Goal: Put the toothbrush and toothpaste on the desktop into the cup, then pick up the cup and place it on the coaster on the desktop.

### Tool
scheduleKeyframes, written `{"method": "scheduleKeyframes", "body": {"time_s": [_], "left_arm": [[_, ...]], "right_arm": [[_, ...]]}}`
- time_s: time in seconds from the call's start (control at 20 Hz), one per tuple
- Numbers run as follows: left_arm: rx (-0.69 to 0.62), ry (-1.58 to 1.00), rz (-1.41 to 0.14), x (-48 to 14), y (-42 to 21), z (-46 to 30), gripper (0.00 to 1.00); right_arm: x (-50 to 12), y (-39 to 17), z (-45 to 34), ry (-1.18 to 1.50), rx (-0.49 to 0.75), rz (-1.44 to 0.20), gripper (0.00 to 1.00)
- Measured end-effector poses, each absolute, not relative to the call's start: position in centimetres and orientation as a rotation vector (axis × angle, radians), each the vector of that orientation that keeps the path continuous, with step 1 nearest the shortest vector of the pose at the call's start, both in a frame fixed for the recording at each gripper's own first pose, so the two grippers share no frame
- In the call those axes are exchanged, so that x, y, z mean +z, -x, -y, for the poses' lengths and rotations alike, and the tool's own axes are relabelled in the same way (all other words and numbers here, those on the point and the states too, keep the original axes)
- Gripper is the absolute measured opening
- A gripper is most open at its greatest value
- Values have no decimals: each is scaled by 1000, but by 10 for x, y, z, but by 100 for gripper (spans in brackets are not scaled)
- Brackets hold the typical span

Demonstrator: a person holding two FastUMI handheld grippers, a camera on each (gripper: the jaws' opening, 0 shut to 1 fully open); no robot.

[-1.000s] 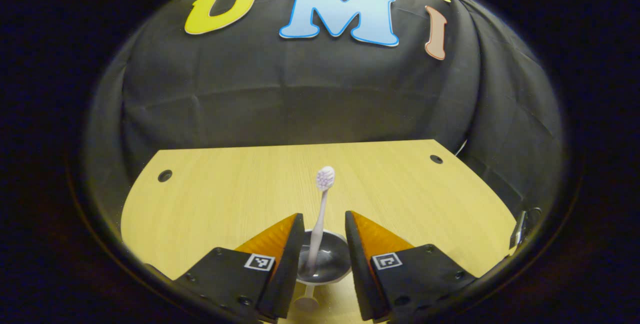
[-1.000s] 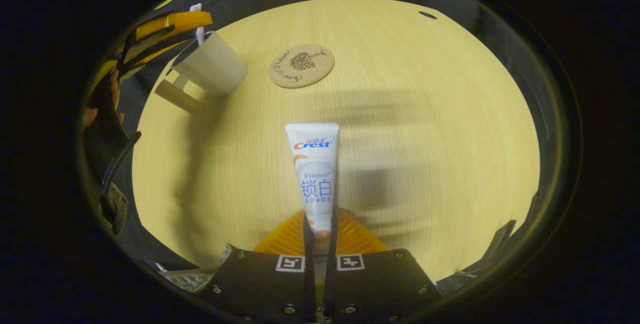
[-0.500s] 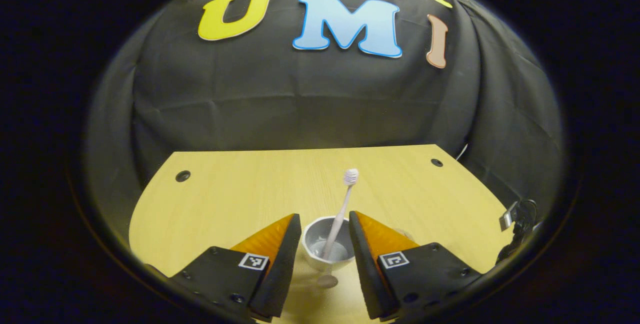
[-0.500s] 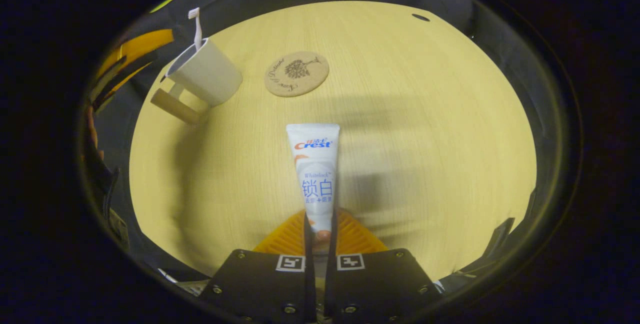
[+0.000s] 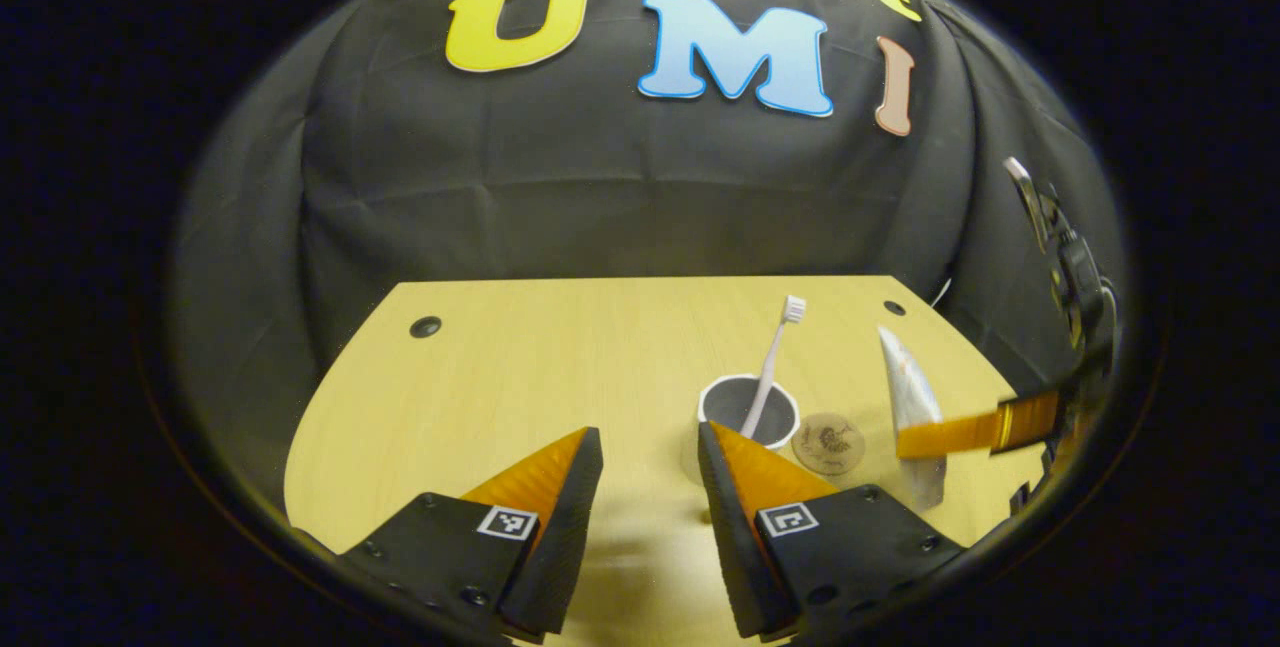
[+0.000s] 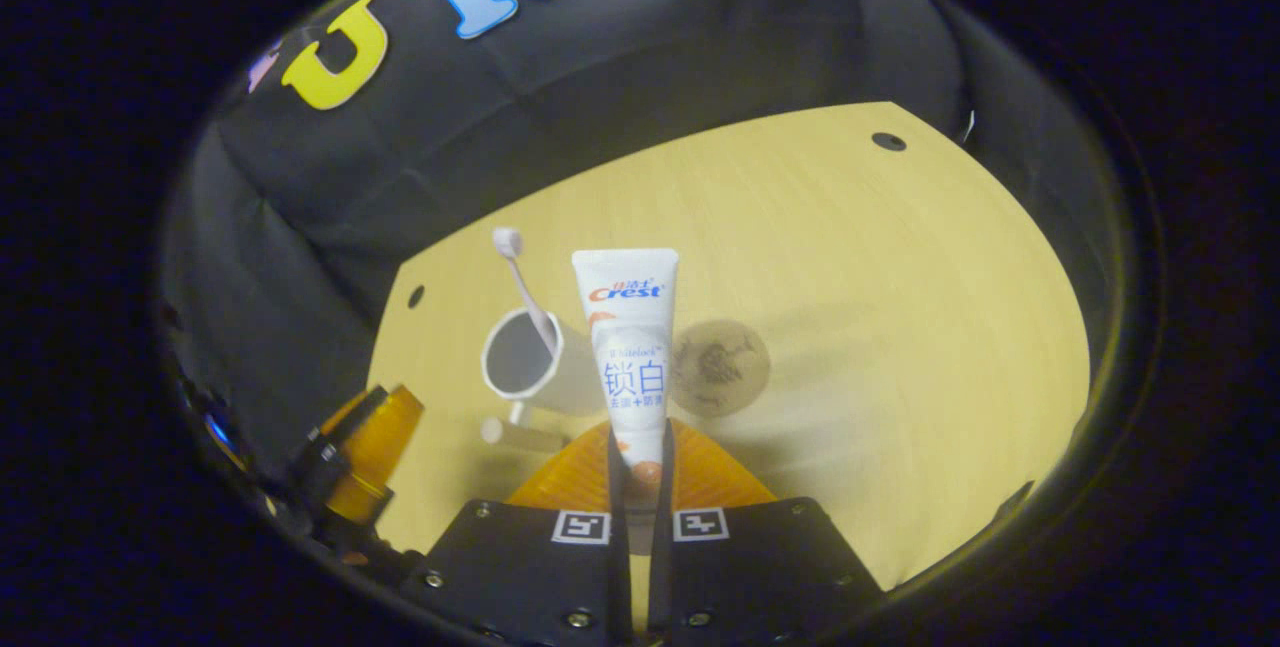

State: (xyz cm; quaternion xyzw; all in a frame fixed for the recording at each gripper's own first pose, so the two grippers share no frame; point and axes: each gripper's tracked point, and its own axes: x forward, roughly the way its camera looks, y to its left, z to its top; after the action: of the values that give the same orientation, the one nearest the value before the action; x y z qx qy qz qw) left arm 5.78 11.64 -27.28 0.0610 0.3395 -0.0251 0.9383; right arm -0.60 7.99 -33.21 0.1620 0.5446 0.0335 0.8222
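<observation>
My left gripper [image 5: 645,447] stands open over the wooden table [image 5: 520,377] with nothing between its fingers. Just beyond its right finger stands the white cup [image 5: 748,405], with the toothbrush [image 5: 772,362] leaning in it, head up. Right of the cup lies the round cork coaster [image 5: 828,442]. My right gripper [image 6: 636,472] is shut on the lower end of the white toothpaste tube [image 6: 628,327], held off the table. Past the tube are the cup [image 6: 520,362], the toothbrush [image 6: 522,282] and the coaster [image 6: 720,367]. The tube [image 5: 908,387] hangs right of the coaster.
The booth's black cloth wall closes the table's far side. Dark round holes [image 5: 425,327] sit near the far corners. My left gripper [image 6: 375,427] shows low on the left, close to the cup's handle [image 6: 520,432].
My left gripper has drawn back and to the left from the cup, leaving the toothbrush standing in it. My right gripper has tilted up with the toothpaste and come nearer the cup.
</observation>
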Motion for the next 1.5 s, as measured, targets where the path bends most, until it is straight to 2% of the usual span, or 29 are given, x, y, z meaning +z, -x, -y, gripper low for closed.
{"method": "scheduleKeyframes", "body": {"time_s": [0.35,0.65,0.7,0.75,0.8,0.9,1.1,1.15,1.2,1.35,1.4,1.5], "left_arm": [[-28,-117,-723,-260,-24,-156,66],[0,-112,-753,-259,-5,-192,66],[4,-114,-758,-259,-2,-199,72],[8,-115,-764,-261,0,-204,71],[13,-117,-770,-262,1,-209,66],[28,-116,-783,-265,4,-219,70],[46,-118,-797,-268,7,-229,66],[48,-117,-801,-268,8,-230,66],[49,-114,-802,-270,6,-228,60],[47,-109,-812,-273,7,-224,60],[43,-109,-815,-275,5,-222,60],[31,-108,-821,-277,1,-219,60]], "right_arm": [[-315,-57,-119,-543,59,-1045,8],[-342,-86,-139,-545,13,-1015,9],[-345,-92,-141,-543,9,-995,9],[-350,-95,-141,-536,1,-980,8],[-356,-99,-140,-523,-11,-967,9],[-360,-103,-138,-481,-25,-932,8],[-364,-105,-145,-381,-8,-833,8],[-366,-107,-149,-374,5,-826,11],[-369,-106,-154,-373,19,-827,10],[-373,-100,-159,-333,49,-813,14],[-371,-98,-162,-328,59,-805,19],[-376,-93,-161,-331,62,-821,19]]}}
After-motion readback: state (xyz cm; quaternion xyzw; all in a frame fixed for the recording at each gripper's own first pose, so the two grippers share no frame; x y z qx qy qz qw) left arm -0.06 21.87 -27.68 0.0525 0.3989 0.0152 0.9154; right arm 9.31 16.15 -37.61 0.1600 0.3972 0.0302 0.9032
